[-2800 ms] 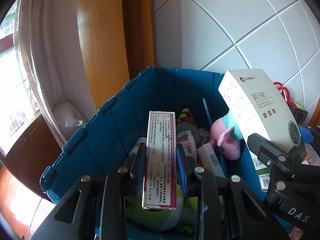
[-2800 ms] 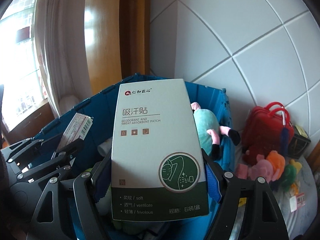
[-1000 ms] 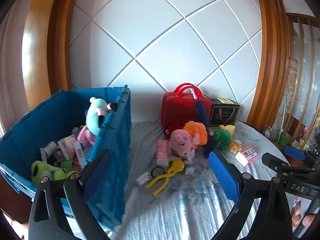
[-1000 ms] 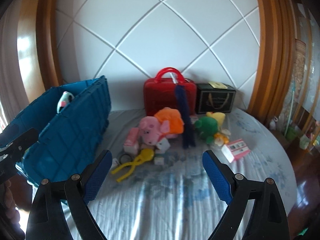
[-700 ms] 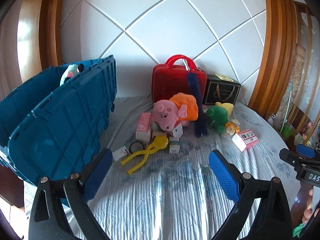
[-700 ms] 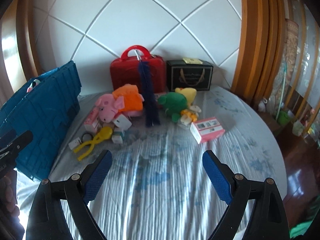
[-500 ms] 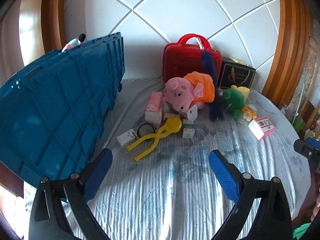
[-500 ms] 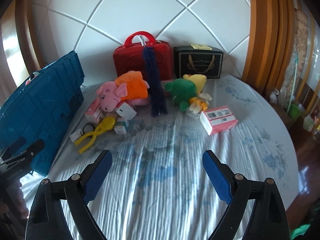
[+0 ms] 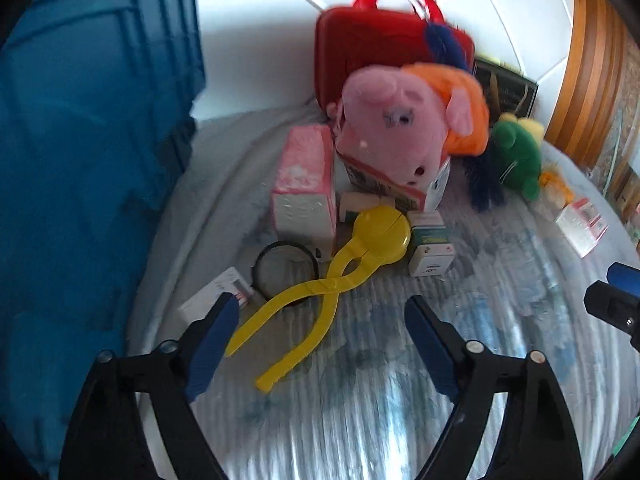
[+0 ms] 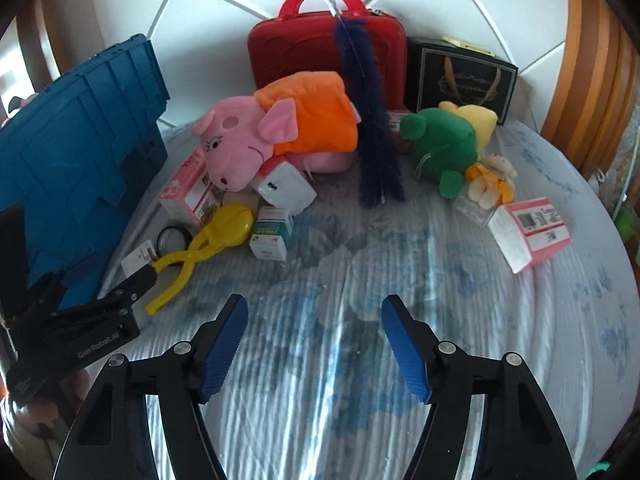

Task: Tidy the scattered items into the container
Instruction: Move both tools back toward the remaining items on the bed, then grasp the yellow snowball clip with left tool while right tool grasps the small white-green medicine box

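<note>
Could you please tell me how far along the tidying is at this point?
Partly done at best: a toy's top peeks above the blue crate. In hand: nothing. The left hand-held gripper is closing over the yellow tongs without touching them; the right hand-held gripper is closing over bare bedsheet. Left on the bed: the pink pig, green frog, blue feather, pink box and several small boxes.

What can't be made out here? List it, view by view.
- Inside of the blue plastic crate: both views, only its outer wall shows.
- Print on the pink-and-white carton: left wrist view, motion blur.
- Small boxes under the pink plush pig: right wrist view, pig covers them.
</note>
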### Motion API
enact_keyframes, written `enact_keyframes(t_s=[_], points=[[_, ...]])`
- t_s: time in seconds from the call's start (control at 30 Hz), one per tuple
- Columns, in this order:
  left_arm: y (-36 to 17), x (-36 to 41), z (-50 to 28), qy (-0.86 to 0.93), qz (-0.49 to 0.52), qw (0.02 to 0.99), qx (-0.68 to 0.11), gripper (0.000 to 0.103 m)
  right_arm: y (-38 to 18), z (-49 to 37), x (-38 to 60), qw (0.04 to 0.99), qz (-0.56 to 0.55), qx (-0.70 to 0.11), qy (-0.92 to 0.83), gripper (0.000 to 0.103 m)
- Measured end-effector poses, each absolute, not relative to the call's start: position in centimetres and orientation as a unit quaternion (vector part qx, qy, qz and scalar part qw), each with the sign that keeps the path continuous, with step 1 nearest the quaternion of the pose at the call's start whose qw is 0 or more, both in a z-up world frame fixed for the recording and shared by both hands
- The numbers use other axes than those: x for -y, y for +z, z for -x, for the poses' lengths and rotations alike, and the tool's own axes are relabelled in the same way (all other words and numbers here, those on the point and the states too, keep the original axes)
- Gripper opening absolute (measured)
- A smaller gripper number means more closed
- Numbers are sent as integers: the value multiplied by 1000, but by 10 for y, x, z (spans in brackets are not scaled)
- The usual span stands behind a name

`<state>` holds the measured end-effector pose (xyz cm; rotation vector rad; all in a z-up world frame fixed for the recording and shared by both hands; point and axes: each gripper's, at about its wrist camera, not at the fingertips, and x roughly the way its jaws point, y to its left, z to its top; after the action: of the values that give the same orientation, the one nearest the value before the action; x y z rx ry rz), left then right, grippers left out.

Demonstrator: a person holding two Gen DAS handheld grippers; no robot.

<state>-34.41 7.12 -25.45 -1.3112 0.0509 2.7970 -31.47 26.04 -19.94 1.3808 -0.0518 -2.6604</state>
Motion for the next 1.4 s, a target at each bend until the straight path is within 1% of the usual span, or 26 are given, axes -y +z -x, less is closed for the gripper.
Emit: enact_keyframes(t_s=[0.03, 0.07, 0.1, 0.13, 0.2, 0.23, 0.3, 0.37, 0.4, 0.43, 0.47, 0.5, 0.53, 0.57, 0.7, 0.83, 1.0, 1.1, 1.2, 1.23, 1.3, 1.33, 1.37, 1.4], points=[[-264, -74, 353, 902, 430, 28, -23, 76, -207, 321, -258, 72, -464, 17, -883, 68], [-273, -77, 361, 898, 437, 29, -30, 69, -215, 328, -256, 71, -469, 16, -880, 66], [-282, -79, 369, 895, 445, 30, -36, 66, -222, 335, -254, 72, -473, 15, -878, 65], [-290, -81, 375, 891, 451, 29, -40, 64, -230, 343, -252, 73, -477, 14, -876, 65], [-298, -87, 383, 895, 442, 13, -63, 64, -243, 355, -250, 77, -484, 14, -871, 65], [-302, -89, 388, 892, 448, 15, -63, 64, -248, 361, -249, 78, -487, 14, -869, 65], [-313, -89, 400, 879, 474, 14, -38, 63, -259, 371, -247, 82, -494, 12, -866, 65], [-314, -90, 405, 880, 476, 5, -12, 49, -266, 379, -248, 85, -499, 12, -863, 65], [-313, -91, 405, 879, 477, 1, 4, 48, -268, 382, -249, 86, -501, 13, -861, 65], [-310, -91, 404, 879, 476, -2, 20, 44, -269, 384, -250, 89, -502, 13, -860, 65], [-307, -92, 401, 880, 473, -1, 34, 35, -271, 387, -250, 93, -502, 11, -860, 65], [-305, -92, 399, 879, 474, 4, 48, 29, -272, 390, -249, 97, -503, 7, -859, 65], [-304, -92, 398, 877, 476, 7, 60, 26, -272, 393, -247, 103, -502, 6, -859, 65], [-304, -92, 397, 877, 475, 5, 65, 26, -273, 396, -245, 109, -501, 7, -859, 65], [-305, -94, 400, 883, 467, -5, 43, 26, -281, 411, -231, 134, -497, 9, -857, 65], [-308, -83, 404, 881, 466, 9, 75, 27, -293, 425, -224, 141, -504, 24, -852, 65], [-308, -82, 404, 881, 466, 16, 78, 27, -298, 431, -221, 152, -499, 35, -852, 65], [-307, -89, 402, 884, 463, 13, 55, 26, -300, 434, -216, 165, -503, 49, -847, 65], [-307, -93, 401, 887, 460, 10, 35, 26, -306, 435, -205, 164, -500, 39, -849, 66], [-307, -94, 399, 888, 459, 9, 24, 26, -310, 435, -203, 150, -503, 31, -851, 65], [-308, -98, 395, 889, 457, 5, 4, 26, -315, 435, -206, 135, -511, 37, -848, 55], [-308, -101, 395, 890, 456, 3, -4, 26, -316, 433, -210, 127, -513, 38, -848, 52], [-308, -102, 395, 890, 456, 3, -6, 25, -317, 431, -213, 119, -515, 35, -848, 39], [-308, -103, 395, 890, 457, 3, -5, 25, -317, 429, -216, 112, -514, 27, -850, 38]])
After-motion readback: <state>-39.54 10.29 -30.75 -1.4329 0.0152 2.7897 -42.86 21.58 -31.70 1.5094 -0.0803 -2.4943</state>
